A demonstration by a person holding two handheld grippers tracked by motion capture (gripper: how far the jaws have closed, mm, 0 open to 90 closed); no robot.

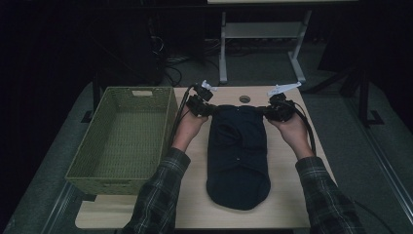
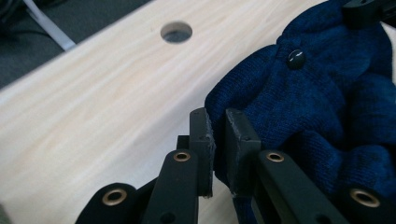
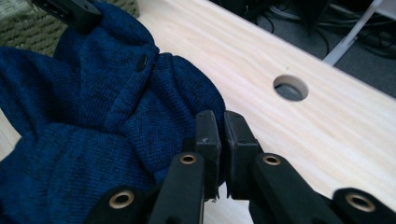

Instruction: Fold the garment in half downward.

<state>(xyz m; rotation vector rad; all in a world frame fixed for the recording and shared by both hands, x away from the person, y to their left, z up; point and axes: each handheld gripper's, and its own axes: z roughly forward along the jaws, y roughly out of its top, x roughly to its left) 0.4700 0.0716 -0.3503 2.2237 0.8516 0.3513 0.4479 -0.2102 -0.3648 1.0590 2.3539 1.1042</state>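
Garment: a dark blue knitted garment [image 1: 237, 151] is lying lengthwise down the middle of the tabletop [image 1: 195, 204], its far end bunched up between the two hand-held grippers and its near end resting flat close to the person's edge.
Buttons: a small dark button [image 2: 296, 58] is showing on the knit in the left gripper view; the same kind of button is sitting in a fold in the right gripper view.
Left hand-held gripper: the left hand-held gripper [image 1: 203, 108] is gripping the far left corner of the garment; in its own view the jaws are standing nearly together with a fold of blue knit pinched between the pads.
Right hand-held gripper: the right hand-held gripper [image 1: 270, 111] is clamping the far right corner of the garment, its jaws almost closed with the knit caught between them.
Hands: the person's hands in plaid sleeves [image 1: 160, 195] are reaching in from the near edge, one on each side of the garment.
Basket: a green woven basket [image 1: 87, 161] is sitting on the left part of the tabletop, just beside the garment and apart from it.
Tabletop hole: a round hole [image 1: 244, 99] is lying in the pale wood just beyond the garment's far end, between the two hand-held grippers.
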